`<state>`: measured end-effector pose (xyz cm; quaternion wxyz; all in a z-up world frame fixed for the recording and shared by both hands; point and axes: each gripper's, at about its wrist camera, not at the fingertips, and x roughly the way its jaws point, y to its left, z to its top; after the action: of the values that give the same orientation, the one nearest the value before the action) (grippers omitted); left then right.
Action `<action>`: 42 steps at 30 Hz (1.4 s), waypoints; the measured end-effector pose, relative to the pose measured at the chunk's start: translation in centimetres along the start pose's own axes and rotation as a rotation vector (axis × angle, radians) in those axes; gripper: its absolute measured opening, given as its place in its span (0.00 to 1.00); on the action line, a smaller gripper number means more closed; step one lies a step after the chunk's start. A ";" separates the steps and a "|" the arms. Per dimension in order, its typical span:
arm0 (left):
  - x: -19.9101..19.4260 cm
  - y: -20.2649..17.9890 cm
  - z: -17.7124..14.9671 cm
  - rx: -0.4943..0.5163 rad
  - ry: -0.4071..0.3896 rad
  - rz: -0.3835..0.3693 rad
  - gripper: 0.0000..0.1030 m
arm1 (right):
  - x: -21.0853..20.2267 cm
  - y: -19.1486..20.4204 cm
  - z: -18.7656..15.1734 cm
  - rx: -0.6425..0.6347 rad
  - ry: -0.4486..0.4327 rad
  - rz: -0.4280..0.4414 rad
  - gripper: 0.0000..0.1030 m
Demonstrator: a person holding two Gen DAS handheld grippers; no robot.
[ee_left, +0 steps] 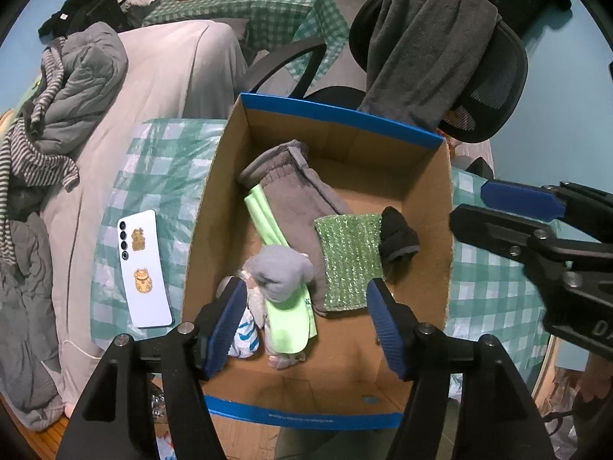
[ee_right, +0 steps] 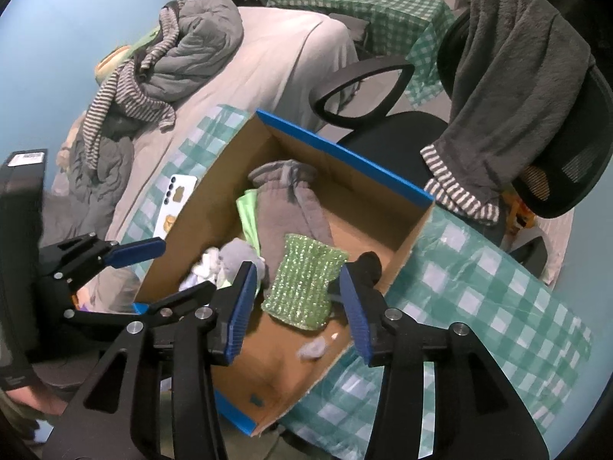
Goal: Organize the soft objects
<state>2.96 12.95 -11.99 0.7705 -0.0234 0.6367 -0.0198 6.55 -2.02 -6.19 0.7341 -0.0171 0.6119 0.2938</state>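
Both claws hang spread and empty over an open cardboard box (ee_left: pixel 429 207) on the checked bench (ee_left: pixel 161 161). Just ahead of the left claw (ee_left: pixel 306 326) lie a grey plush (ee_left: pixel 281 272) and a lime green cloth (ee_left: pixel 287 326). Ahead of the right claw (ee_right: pixel 297 306) a sparkly green cloth (ee_right: pixel 304 283) lies flat, a black sock (ee_left: pixel 398 239) touching its right edge. Beyond them stretches a grey towel (ee_left: pixel 295 195). The box's blue rim bears small print, too blurred to read. Left of the box lies a white phone (ee_left: pixel 145 268) with two gold cat stickers.
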 end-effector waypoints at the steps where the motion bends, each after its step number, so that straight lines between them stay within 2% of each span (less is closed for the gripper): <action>1: -0.2 -0.2 0.0 -0.002 0.002 0.001 0.64 | -0.4 0.0 0.0 -0.002 -0.006 -0.001 0.45; 4: -1.0 -0.5 -0.2 -0.005 -0.002 0.004 0.64 | -1.8 -0.1 -0.2 -0.010 -0.027 -0.006 0.46; 11: -4.2 -1.7 -0.6 -0.004 -0.047 0.017 0.66 | -5.0 -0.2 -0.6 -0.007 -0.084 -0.018 0.55; 14: -5.6 -2.1 -0.6 -0.018 -0.070 0.014 0.71 | -6.3 -0.4 -0.9 -0.002 -0.105 -0.032 0.60; 15: -6.0 -2.2 -0.6 -0.024 -0.076 0.010 0.77 | -6.7 -0.5 -0.9 0.000 -0.113 -0.038 0.60; 17: -6.9 -2.5 -0.7 -0.033 -0.090 0.005 0.80 | -7.3 -0.9 -1.1 0.009 -0.123 -0.043 0.61; 25: -9.1 -3.9 -1.5 -0.031 -0.115 0.003 0.80 | -9.7 -2.4 -2.4 0.061 -0.158 -0.069 0.62; 34: -10.3 -6.6 -2.7 0.025 -0.133 0.019 0.80 | -12.4 -3.9 -4.0 0.104 -0.200 -0.107 0.62; 42: -11.8 -8.2 -3.2 0.046 -0.155 0.032 0.80 | -14.0 -4.3 -5.5 0.122 -0.221 -0.107 0.62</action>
<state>-2.43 5.48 -0.57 0.8179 0.0028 0.5750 -0.0202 2.46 -13.44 3.70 0.8115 0.0275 0.5421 0.2164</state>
